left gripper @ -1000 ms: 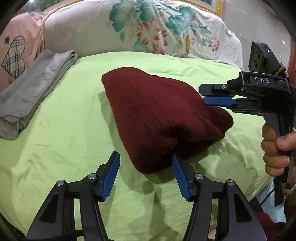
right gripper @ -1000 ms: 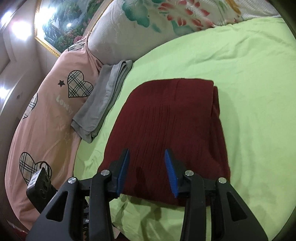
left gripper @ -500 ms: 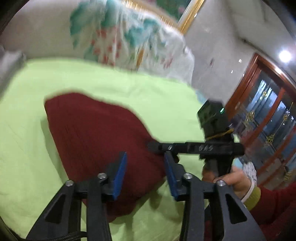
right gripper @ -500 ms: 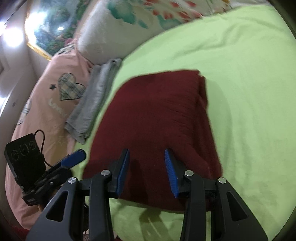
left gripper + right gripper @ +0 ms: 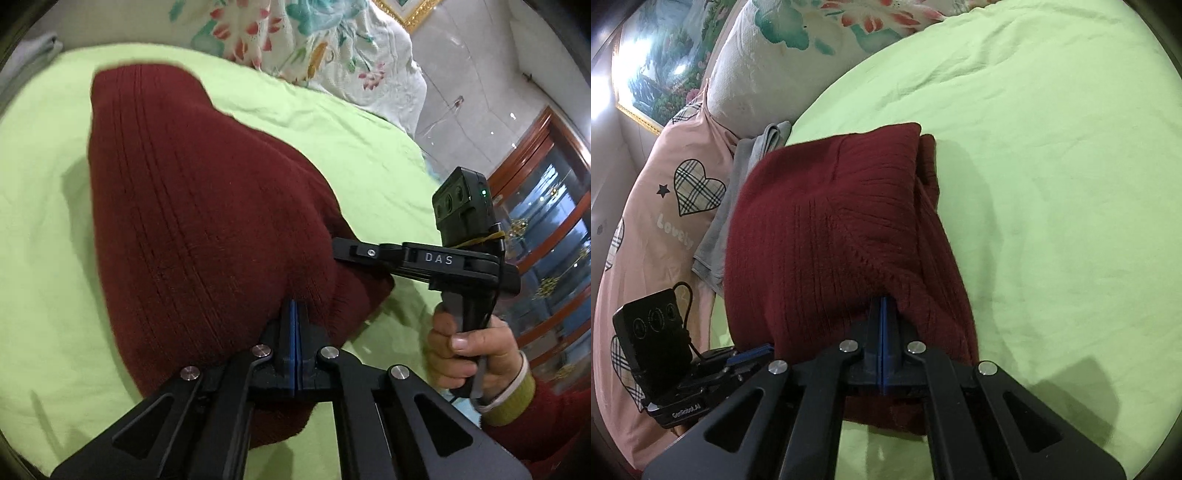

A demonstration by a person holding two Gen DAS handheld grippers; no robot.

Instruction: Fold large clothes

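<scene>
A folded maroon knitted sweater (image 5: 207, 221) (image 5: 831, 229) lies on the green bedsheet (image 5: 332, 140) (image 5: 1052, 184). My left gripper (image 5: 293, 306) is shut on the sweater's near edge, and the knit puckers around its blue pads. My right gripper (image 5: 882, 302) is shut on the same edge further along, with the fabric bunched and raised at its tips. In the left wrist view the right gripper (image 5: 343, 253) reaches into the sweater from the right, held by a hand (image 5: 465, 343). The left gripper (image 5: 753, 350) shows at the lower left of the right wrist view, half under the sweater.
A folded grey garment (image 5: 746, 192) (image 5: 29, 55) lies beside the sweater's far-left side. A pink quilt with plaid hearts (image 5: 665, 221) and a floral pillow (image 5: 314, 44) (image 5: 798, 48) border the bed. A wooden glass cabinet (image 5: 546, 221) stands to the right.
Both grippers went from open to shut, pinching the sweater's near edge. The left one swung right and closer to the right gripper. The right one sank onto the fabric.
</scene>
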